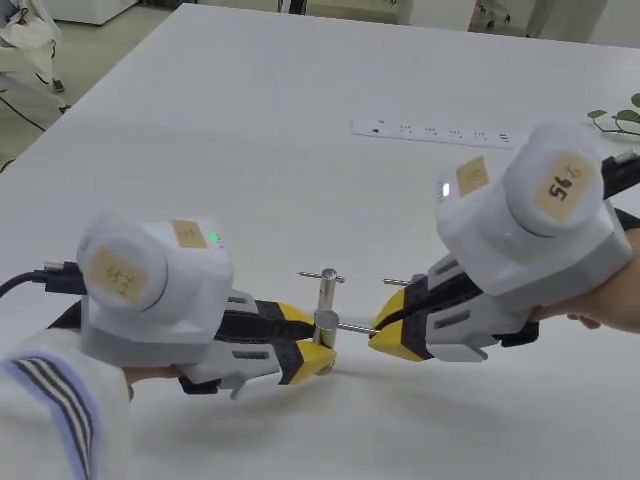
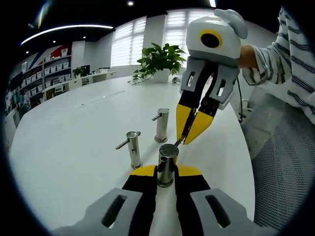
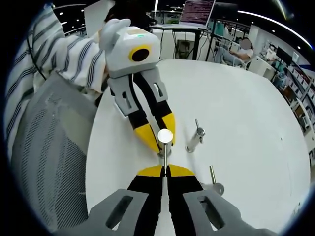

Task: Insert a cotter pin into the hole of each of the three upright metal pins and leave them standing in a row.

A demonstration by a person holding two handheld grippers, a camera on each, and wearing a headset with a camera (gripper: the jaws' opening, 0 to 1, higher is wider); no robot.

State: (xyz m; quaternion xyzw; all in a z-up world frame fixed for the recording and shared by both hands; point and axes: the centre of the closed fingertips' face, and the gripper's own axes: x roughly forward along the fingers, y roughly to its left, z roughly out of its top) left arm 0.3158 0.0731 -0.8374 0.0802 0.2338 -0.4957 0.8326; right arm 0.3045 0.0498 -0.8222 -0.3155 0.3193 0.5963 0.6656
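Observation:
A short metal pin [image 1: 325,322] stands upright on the white table [image 1: 250,150]. My left gripper [image 1: 318,352] is shut on its base. In the left gripper view the pin [image 2: 167,160] rises between my yellow jaws [image 2: 166,170]. My right gripper [image 1: 385,330] is shut on a thin cotter pin [image 1: 356,327], held level, its tip touching the pin's head. The right gripper view shows that cotter pin [image 3: 166,156] running from my gripper [image 3: 166,169] to the pin's round head [image 3: 165,135]. Two more upright pins [image 2: 133,147] [image 2: 161,125] behind each carry a cotter pin.
A white power strip [image 1: 435,131] lies further back on the table, and green leaves [image 1: 620,118] show at the right edge. A potted plant [image 2: 157,61] stands at the table's far end. A mesh chair [image 3: 44,147] sits close beside the table.

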